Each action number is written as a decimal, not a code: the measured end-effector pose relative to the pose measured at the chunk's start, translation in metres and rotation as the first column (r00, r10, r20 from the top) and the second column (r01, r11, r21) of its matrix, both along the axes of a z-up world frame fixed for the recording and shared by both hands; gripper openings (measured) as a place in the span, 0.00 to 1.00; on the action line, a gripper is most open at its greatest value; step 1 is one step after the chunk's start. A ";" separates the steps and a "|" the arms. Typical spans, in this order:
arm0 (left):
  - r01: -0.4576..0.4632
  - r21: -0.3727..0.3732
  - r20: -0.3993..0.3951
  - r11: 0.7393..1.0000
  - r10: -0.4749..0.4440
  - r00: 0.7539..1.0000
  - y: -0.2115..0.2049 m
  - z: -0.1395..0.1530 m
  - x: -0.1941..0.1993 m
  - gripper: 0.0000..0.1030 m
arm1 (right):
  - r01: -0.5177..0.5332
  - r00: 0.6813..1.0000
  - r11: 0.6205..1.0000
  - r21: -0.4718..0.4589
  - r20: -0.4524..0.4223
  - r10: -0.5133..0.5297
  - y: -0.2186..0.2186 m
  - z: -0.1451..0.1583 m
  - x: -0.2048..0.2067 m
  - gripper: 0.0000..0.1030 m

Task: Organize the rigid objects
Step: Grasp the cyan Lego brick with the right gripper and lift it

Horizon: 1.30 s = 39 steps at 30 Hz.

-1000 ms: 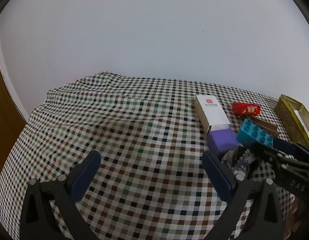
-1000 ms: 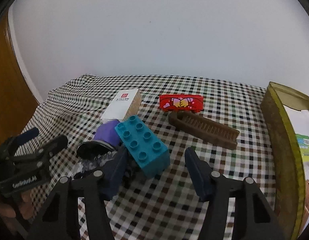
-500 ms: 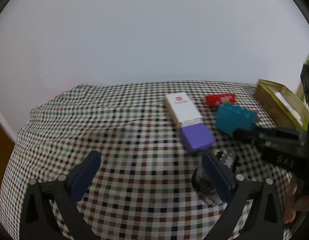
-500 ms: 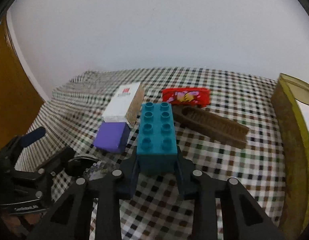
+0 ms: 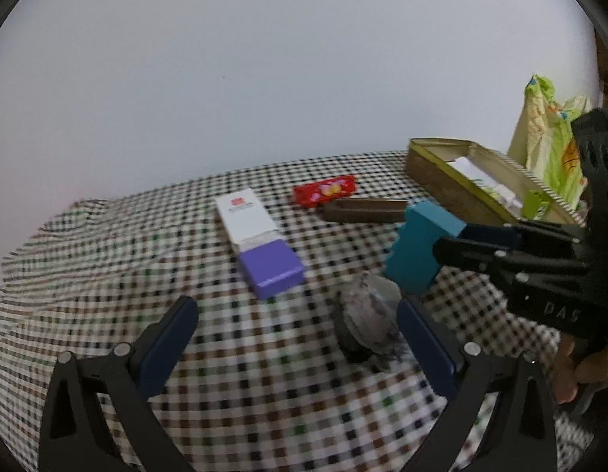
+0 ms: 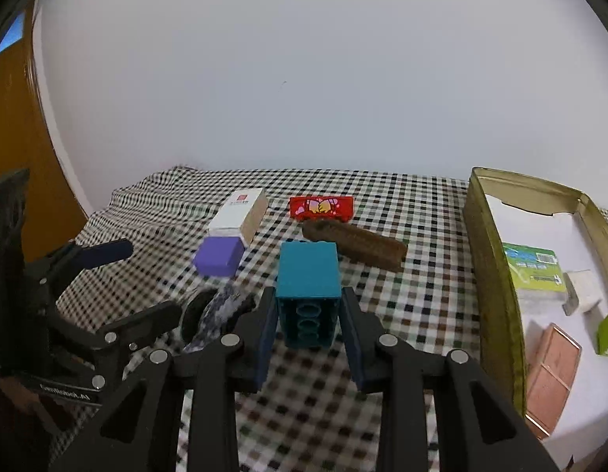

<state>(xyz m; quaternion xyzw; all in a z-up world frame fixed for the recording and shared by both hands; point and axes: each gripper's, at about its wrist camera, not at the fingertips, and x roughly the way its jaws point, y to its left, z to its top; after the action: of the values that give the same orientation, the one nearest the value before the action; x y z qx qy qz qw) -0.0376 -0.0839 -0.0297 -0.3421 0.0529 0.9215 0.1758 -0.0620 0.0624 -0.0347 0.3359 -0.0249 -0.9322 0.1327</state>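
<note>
A teal building brick (image 6: pixel 308 275) hangs above the checkered cloth, tipped so its hollow underside faces the camera, with my right gripper (image 6: pixel 308 316) shut on its sides. In the left wrist view the same brick (image 5: pixel 419 247) shows at the right, held by the right gripper (image 5: pixel 453 242). My left gripper (image 5: pixel 296 338) stands open over the cloth with nothing between its fingers; a dark round lid with crumpled clear wrap (image 5: pixel 366 320) lies just inside its right finger. The gold tin box (image 6: pixel 488 259) stands open to the right of the brick.
On the cloth lie a white carton with a purple end (image 6: pixel 233 232), a red packet (image 6: pixel 321 207) and a brown brush (image 6: pixel 357 244). The tin holds a green-and-white packet (image 6: pixel 533 271) and a copper-coloured box (image 6: pixel 551 369). A green bag (image 5: pixel 547 137) stands behind the tin.
My right gripper closed on the teal brick and lifted it off the cloth, tipping its underside toward the camera. The left gripper swung right and rolled, staying open.
</note>
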 end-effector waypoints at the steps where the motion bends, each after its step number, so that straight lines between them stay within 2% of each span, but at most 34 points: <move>1: 0.007 0.005 0.001 1.000 -0.007 1.000 0.001 0.000 0.000 0.99 | 0.000 1.000 1.000 -0.003 0.001 0.000 0.001 0.000 0.002 0.33; 7: 0.020 -0.029 -0.027 0.999 -0.021 0.999 0.013 0.003 0.005 0.99 | -0.014 1.000 1.000 -0.009 0.010 0.014 0.000 -0.001 -0.002 0.33; 11: -0.029 -0.024 0.014 0.999 0.029 0.999 0.012 -0.001 -0.004 0.99 | -0.014 0.998 1.000 -0.025 0.067 0.016 0.002 -0.011 -0.008 0.33; 15: -0.057 -0.057 0.045 0.997 0.059 0.997 0.017 -0.009 -0.010 0.99 | 0.015 0.998 1.000 -0.014 0.066 -0.014 0.007 -0.011 -0.008 0.33; 17: -0.084 -0.079 0.054 0.993 0.089 0.995 0.020 -0.012 -0.013 0.99 | 0.029 0.998 0.998 -0.061 0.058 -0.025 0.015 -0.008 -0.008 0.33; 19: -0.123 -0.091 0.086 0.988 0.131 0.988 0.021 -0.016 -0.019 0.90 | 0.026 0.999 0.992 -0.127 0.040 -0.021 0.023 -0.001 -0.006 0.33; 21: -0.137 -0.070 0.144 0.988 0.146 0.979 0.021 -0.023 -0.026 0.68 | 0.028 1.000 0.987 -0.161 0.019 -0.025 0.027 0.004 -0.002 0.33; 22: -0.139 -0.050 0.185 0.989 0.146 0.972 0.020 -0.027 -0.030 0.61 | 0.029 1.000 0.985 -0.172 0.006 -0.028 0.029 0.006 0.000 0.33; 23: -0.148 -0.049 0.186 0.988 0.155 0.970 0.019 -0.027 -0.030 0.56 | 0.030 1.000 0.984 -0.178 -0.002 -0.030 0.031 0.008 0.001 0.33; 24: -0.147 -0.044 0.184 0.988 0.152 0.971 0.019 -0.026 -0.029 0.46 | 0.032 0.999 0.983 -0.182 -0.008 -0.034 0.032 0.009 0.001 0.33; 29: -0.166 -0.052 0.177 0.985 0.172 0.969 0.022 -0.026 -0.027 0.45 | 0.047 0.999 0.989 -0.137 -0.019 -0.050 0.032 0.009 0.001 0.33; 32: -0.201 -0.016 0.156 0.980 0.201 0.967 0.020 -0.022 -0.025 0.42 | 0.050 0.999 0.984 -0.170 -0.001 -0.051 0.038 0.007 0.000 0.33; 34: -0.217 0.005 0.124 0.976 0.215 0.969 0.018 -0.016 -0.022 0.42 | 0.048 0.998 0.976 -0.210 -0.027 -0.055 0.042 0.013 0.003 0.33; 39: -0.270 0.041 0.009 0.962 0.270 0.963 0.023 0.001 -0.009 0.42 | 0.059 0.992 0.978 -0.202 -0.098 -0.080 0.048 0.026 0.011 0.33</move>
<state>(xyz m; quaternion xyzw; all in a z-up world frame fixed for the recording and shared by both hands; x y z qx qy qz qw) -0.0471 -0.0610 -0.0289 -0.3441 -0.0137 0.9372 0.0556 -0.0514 0.1100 -0.0088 0.2701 -0.1226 -0.9455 0.1341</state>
